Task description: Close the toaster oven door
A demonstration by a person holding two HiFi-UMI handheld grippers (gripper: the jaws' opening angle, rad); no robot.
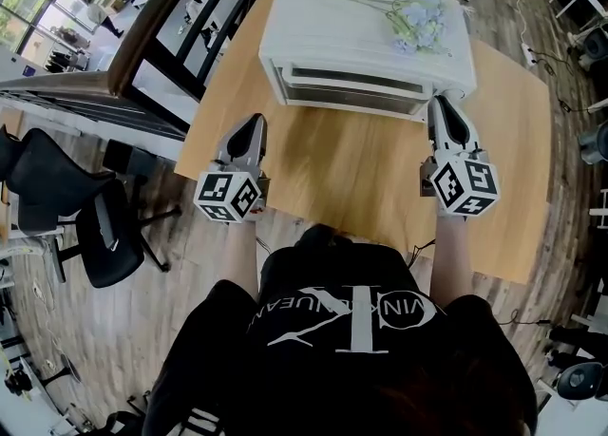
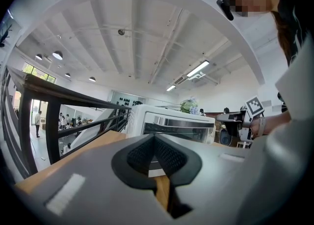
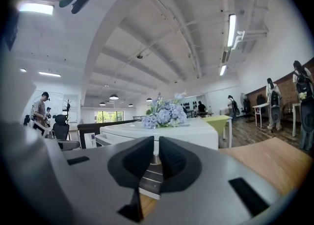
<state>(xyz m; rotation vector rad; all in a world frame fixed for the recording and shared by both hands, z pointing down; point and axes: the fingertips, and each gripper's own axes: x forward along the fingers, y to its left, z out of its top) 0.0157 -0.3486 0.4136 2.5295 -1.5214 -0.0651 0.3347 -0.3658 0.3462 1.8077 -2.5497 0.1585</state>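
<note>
Head view: the white toaster oven [image 1: 366, 40] sits at the far middle of the wooden tabletop [image 1: 351, 168], its door [image 1: 356, 83] upright against the front and facing the person. A spray of pale blue flowers [image 1: 413, 21] lies on its roof. The right gripper [image 1: 445, 106] points at the oven's front right corner, tips just beside it, its jaws drawn together to a thin slit with nothing held. The left gripper [image 1: 252, 125] hangs over the tabletop's left edge, short of the oven's front left corner, its jaws pressed together and empty. A black office chair [image 1: 57, 197] stands on the floor to the left.
</note>
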